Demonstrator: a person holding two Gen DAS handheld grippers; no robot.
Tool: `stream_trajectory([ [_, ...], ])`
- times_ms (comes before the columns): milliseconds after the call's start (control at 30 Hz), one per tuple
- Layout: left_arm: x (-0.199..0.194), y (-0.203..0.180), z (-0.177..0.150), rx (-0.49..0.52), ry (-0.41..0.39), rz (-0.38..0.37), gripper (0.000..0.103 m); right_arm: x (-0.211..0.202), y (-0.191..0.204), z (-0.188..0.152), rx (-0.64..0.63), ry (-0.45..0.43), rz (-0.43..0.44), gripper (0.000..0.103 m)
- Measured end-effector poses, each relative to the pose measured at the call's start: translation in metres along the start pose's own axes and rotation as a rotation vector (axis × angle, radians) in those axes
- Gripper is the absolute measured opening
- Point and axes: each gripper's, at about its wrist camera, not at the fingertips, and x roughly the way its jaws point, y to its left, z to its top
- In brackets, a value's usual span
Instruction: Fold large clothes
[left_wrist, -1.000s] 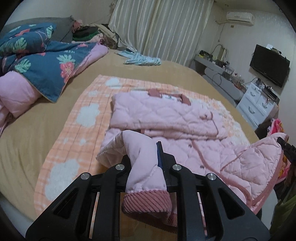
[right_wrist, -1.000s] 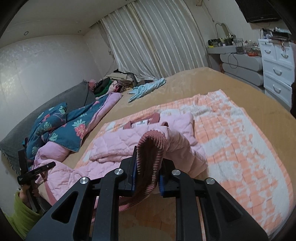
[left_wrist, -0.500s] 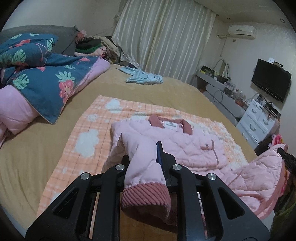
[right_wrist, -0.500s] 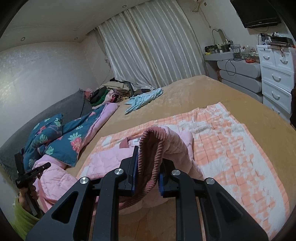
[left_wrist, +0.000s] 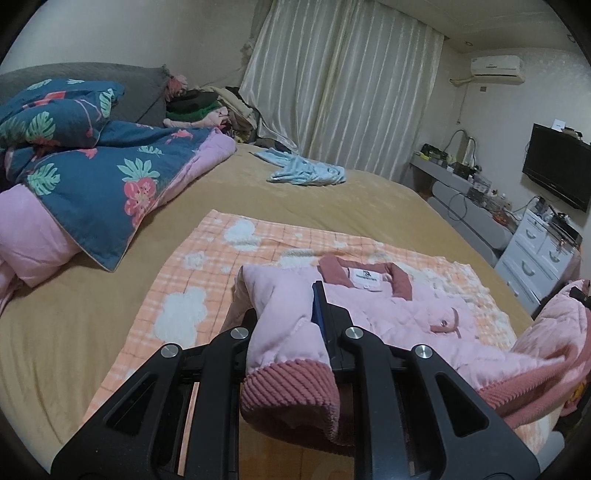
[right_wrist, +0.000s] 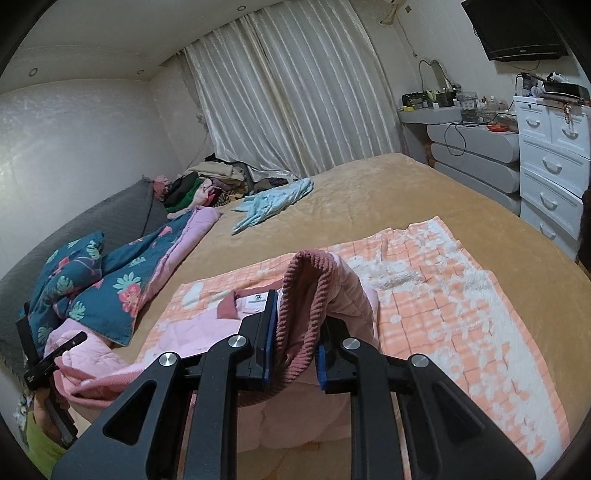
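So both grippers have a corner of the pink quilted jacket (left_wrist: 399, 317) at the hem. The left gripper (left_wrist: 291, 332) has its fingers clamped tight on a fold of the pink fabric, with the ribbed dark-pink hem band (left_wrist: 291, 387) flopping back over the black frame. The right gripper (right_wrist: 295, 332) is likewise pinched on the ribbed band, which arches up between its blue pads (right_wrist: 271, 325).

The rest of the jacket lies on the orange checked blanket (left_wrist: 192, 295) spread over the tan bed (left_wrist: 74, 325); the collar with its white label (left_wrist: 365, 275) sits flat at the far end, and the lower part is lifted up off the blanket between the two grippers.

Off to the side there's a blue floral quilt (left_wrist: 92, 177) bunched up, a light blue garment (left_wrist: 306, 171) further up the bed, and a heap of clothes (right_wrist: 207, 184) by the curtains (left_wrist: 343, 92).
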Motion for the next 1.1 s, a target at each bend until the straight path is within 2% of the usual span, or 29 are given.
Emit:
stream_trajectory([
  [133, 0.013, 0.003, 0.006, -0.013, -0.001, -0.003, 0.011, 0.018, -0.003, 0.007, 0.005, 0.013, -0.011, 0.016],
  [433, 0.046, -0.002, 0.003, 0.021, 0.001, 0.059, 0.012, 0.053, -0.016, 0.010, 0.032, 0.027, -0.046, 0.016],
  [800, 0.091, 0.004, 0.002, 0.020, 0.057, 0.102, 0.012, 0.103, -0.032, 0.012, 0.066, 0.076, -0.062, 0.019],
  [900, 0.100, 0.005, 0.003, 0.015, 0.069, 0.103, 0.012, 0.113, -0.039, 0.012, 0.112, 0.088, -0.028, 0.025],
  [933, 0.104, 0.005, 0.003, 0.012, 0.073, 0.102, 0.012, 0.115, -0.042, 0.013, 0.134, 0.092, -0.007, 0.032],
  [967, 0.108, 0.005, 0.003, 0.010, 0.078, 0.100, 0.012, 0.117, -0.044, 0.013, 0.151, 0.093, 0.011, 0.046],
  [1000, 0.112, 0.006, 0.003, 0.006, 0.083, 0.100, 0.013, 0.119, -0.048, 0.014, 0.169, 0.091, 0.025, 0.052],
  [1033, 0.115, 0.007, 0.003, 0.004, 0.087, 0.100, 0.013, 0.120, -0.048, 0.015, 0.169, 0.090, 0.017, 0.064],
  [1100, 0.120, 0.007, 0.003, 0.001, 0.093, 0.102, 0.014, 0.121, -0.046, 0.016, 0.140, 0.083, 0.003, 0.068],
])
